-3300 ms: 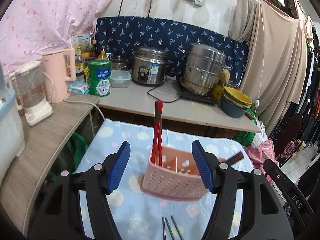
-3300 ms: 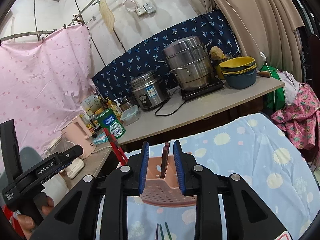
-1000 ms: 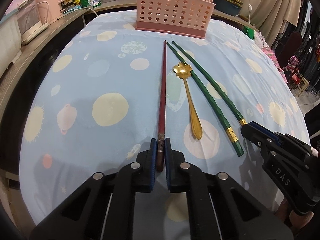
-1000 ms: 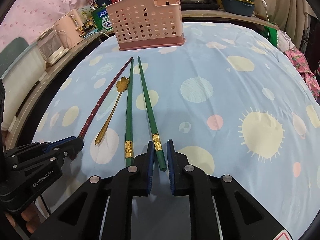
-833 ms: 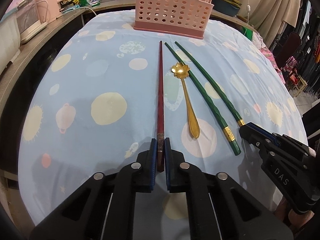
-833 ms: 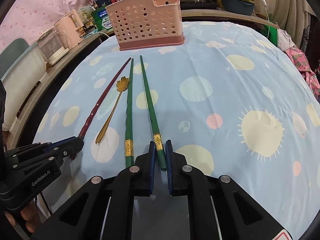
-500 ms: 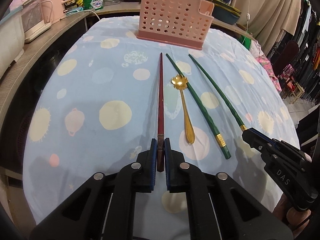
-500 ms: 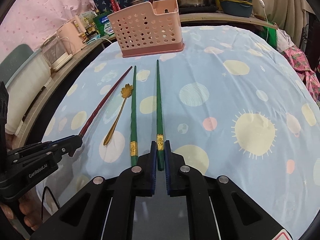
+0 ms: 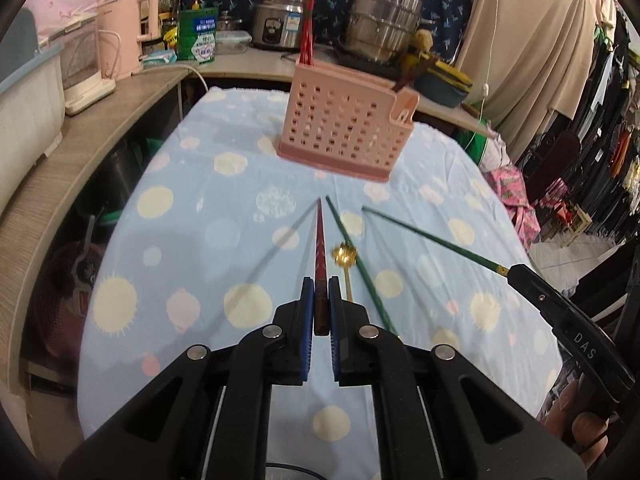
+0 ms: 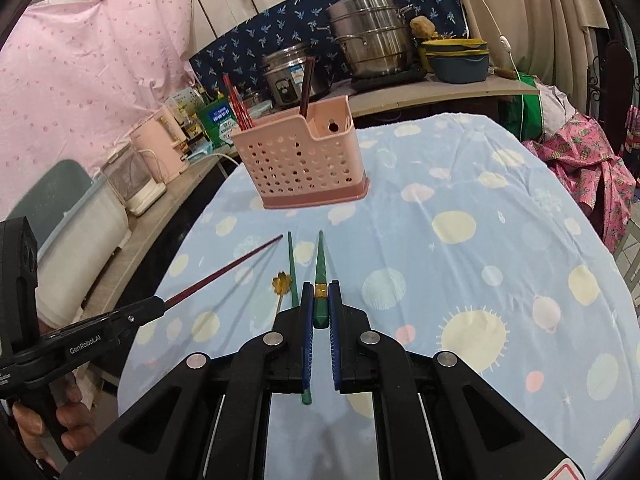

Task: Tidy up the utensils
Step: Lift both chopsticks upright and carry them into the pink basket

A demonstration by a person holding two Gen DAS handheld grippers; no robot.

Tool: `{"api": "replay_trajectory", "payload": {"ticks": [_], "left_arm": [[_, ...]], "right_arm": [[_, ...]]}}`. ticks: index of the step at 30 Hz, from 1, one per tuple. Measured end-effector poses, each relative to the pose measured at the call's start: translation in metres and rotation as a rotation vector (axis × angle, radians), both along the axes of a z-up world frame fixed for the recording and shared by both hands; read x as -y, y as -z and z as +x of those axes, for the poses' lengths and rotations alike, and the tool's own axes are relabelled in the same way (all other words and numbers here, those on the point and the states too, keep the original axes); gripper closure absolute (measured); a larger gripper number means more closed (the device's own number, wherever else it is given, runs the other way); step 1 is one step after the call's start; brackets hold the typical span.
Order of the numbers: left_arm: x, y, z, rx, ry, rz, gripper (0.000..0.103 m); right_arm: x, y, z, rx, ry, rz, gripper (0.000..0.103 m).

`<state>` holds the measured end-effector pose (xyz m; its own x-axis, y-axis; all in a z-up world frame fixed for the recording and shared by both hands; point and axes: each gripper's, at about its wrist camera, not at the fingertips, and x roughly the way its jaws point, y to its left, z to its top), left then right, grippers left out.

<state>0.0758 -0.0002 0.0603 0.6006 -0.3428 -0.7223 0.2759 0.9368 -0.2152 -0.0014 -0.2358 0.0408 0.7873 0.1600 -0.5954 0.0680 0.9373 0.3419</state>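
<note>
My left gripper (image 9: 321,294) is shut on a dark red chopstick (image 9: 320,240) and holds it raised above the table, pointing at the pink perforated utensil basket (image 9: 344,128). My right gripper (image 10: 320,300) is shut on a green chopstick (image 10: 320,264), also lifted; it shows in the left wrist view (image 9: 432,238). The red chopstick shows in the right wrist view (image 10: 224,270). A second green chopstick (image 9: 356,256) and a gold flower spoon (image 9: 344,258) lie on the blue spotted cloth. The basket (image 10: 300,160) holds red chopsticks at its left and a dark one at its right.
A counter runs behind and to the left with a pink kettle (image 9: 128,36), a green tin (image 9: 198,38), a rice cooker (image 9: 280,26), a steel pot (image 9: 384,24) and stacked bowls (image 10: 456,58). Clothes hang at the right (image 9: 600,120).
Both grippers have lifted their chopsticks off the cloth and tilted up toward the basket. The second green chopstick and the spoon stay on the cloth.
</note>
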Motion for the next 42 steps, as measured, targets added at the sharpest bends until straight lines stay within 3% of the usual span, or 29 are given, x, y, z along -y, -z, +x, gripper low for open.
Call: {"api": "replay_trajectory", "payload": {"ticks": [18,35,42], "left_arm": [[0.012,-0.087,0.051,0.214,-0.021,-0.025,0.096],[0.026,-0.183,0.122,0.44,-0.055,-0.092,0.096],[0.031,-0.211,0.147,0.533,-0.075,-0.114,0.096]], "right_arm": [[0.023,-0.078,0.037,0.179,0.047,0.011,0.096],[0.05,-0.163,0.117,0.417,0.089,0.082,0.096],[0.055,-0.183,0.158,0.466,0.105,0.122,0.096]]}}
